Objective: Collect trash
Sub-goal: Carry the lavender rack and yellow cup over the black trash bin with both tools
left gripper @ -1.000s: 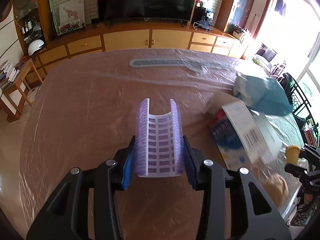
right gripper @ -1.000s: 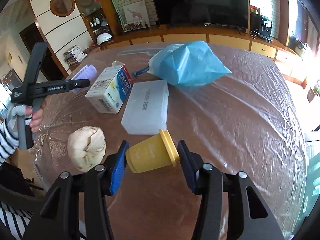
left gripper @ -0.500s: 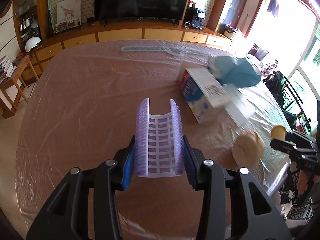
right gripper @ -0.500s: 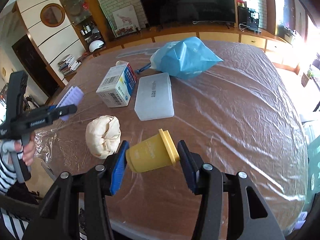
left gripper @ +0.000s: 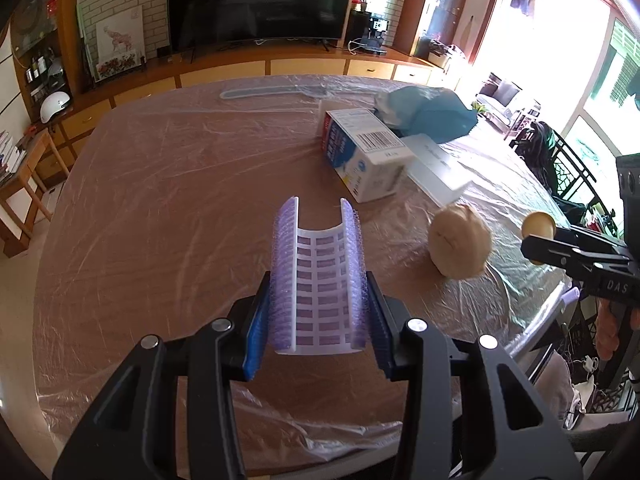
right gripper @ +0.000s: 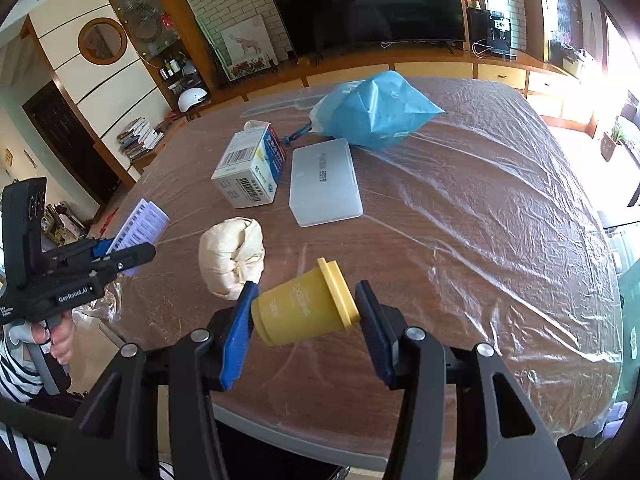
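Over plastic-covered table (left gripper: 168, 184): left jaws grip purple tray (left gripper: 318, 288), right jaws yellow cup (right gripper: 306, 306)

Black grippers, blue fingers (right gripper: 236, 332), striped sleeve (right gripper: 16, 376)

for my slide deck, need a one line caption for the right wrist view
Right gripper holds a yellow lidded cup above the plastic-covered table, near crumpled paper.

Bright daylight, blown-out windows (left gripper: 592, 40) at right, glare on plastic sheet (right gripper: 500, 200), fisheye-curved edges
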A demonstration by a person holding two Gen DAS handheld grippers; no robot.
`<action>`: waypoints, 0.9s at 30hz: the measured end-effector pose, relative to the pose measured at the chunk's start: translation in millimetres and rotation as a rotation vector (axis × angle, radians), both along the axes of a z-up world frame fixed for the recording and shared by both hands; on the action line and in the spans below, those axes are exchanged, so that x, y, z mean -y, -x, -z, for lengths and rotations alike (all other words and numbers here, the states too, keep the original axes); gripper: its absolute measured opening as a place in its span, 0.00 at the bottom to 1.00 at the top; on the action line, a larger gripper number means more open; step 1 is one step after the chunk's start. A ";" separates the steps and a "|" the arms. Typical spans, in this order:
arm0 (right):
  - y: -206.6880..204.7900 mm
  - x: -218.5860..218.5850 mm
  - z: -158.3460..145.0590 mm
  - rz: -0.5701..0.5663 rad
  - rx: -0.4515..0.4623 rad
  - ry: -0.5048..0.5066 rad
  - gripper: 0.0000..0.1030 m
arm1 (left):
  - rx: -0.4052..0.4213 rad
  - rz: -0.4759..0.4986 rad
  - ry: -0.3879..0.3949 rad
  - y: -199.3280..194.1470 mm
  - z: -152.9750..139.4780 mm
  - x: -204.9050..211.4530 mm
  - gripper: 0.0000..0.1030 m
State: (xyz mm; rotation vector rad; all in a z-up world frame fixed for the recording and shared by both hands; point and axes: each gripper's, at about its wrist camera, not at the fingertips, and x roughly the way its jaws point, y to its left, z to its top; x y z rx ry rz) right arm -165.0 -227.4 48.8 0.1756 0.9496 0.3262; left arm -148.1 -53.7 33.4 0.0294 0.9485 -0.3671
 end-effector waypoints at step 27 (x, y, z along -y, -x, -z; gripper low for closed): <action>48.0 -39.5 -2.1 -0.122 -0.024 -0.037 0.48 | -0.018 0.172 0.026 54.7 2.6 9.8 0.43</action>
